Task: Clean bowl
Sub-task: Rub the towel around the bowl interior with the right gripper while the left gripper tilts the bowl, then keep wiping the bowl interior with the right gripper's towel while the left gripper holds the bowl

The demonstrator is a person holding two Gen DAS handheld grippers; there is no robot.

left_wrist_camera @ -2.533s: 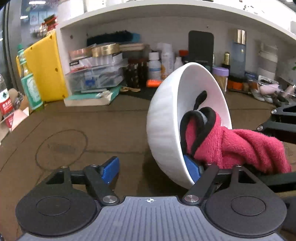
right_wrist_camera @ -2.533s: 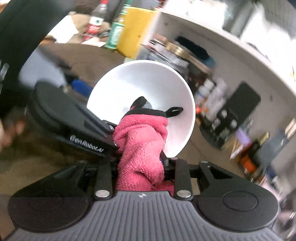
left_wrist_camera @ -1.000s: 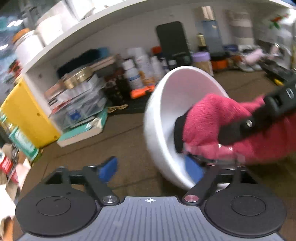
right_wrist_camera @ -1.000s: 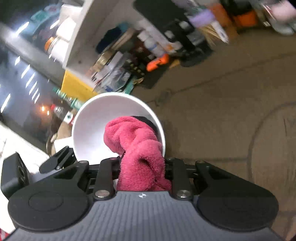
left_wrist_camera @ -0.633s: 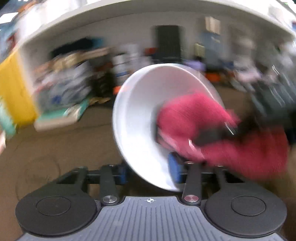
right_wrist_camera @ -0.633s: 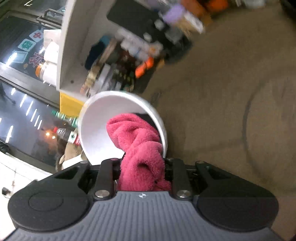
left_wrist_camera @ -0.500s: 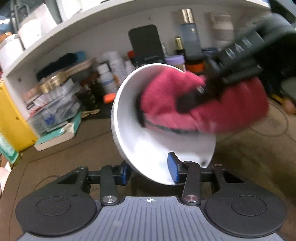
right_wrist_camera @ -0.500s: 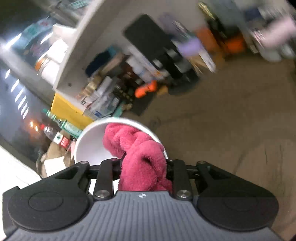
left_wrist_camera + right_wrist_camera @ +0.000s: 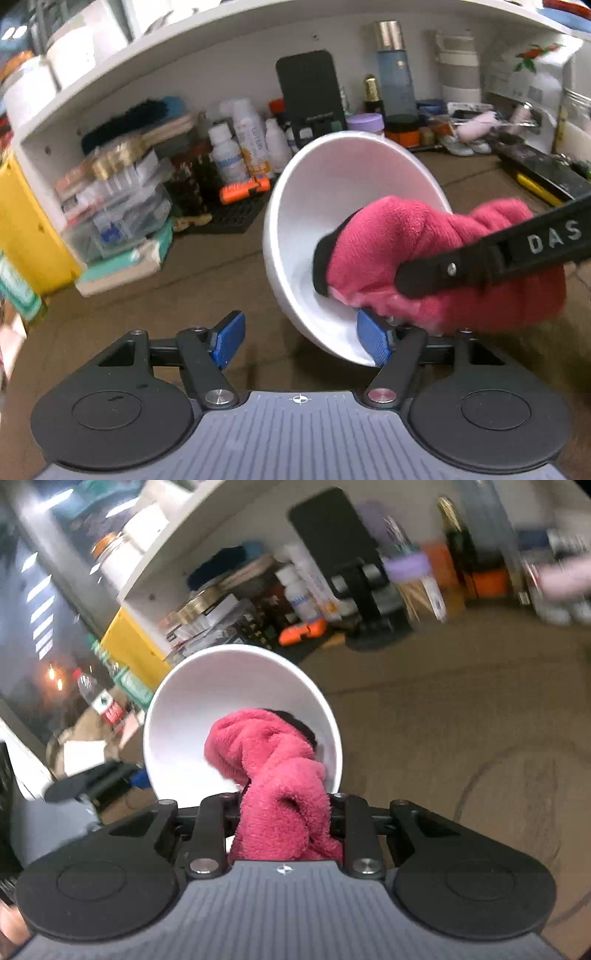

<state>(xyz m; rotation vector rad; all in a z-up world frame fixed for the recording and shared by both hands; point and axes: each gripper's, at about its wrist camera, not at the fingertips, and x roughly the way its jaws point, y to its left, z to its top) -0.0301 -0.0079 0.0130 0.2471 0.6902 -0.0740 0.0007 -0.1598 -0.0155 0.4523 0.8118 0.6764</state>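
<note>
Your left gripper (image 9: 301,341) has sprung apart off the bowl (image 9: 332,192) (half a second ago clamped); right gripper (image 9: 284,812), clamped on cloth (image 9: 273,768), keeps wiping, unsupported.

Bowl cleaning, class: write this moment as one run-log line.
stage: wiping inside | left gripper: open, one finger inside white bowl | right gripper: shut on pink cloth | bowl: tilted

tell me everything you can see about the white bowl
The white bowl is plain, smooth and round, with no visible pattern. It is tipped on its side above the brown table, its opening facing the right gripper. A pink cloth held by that gripper is pressed inside it. One blue pad of the open left gripper touches its lower rim.
</note>
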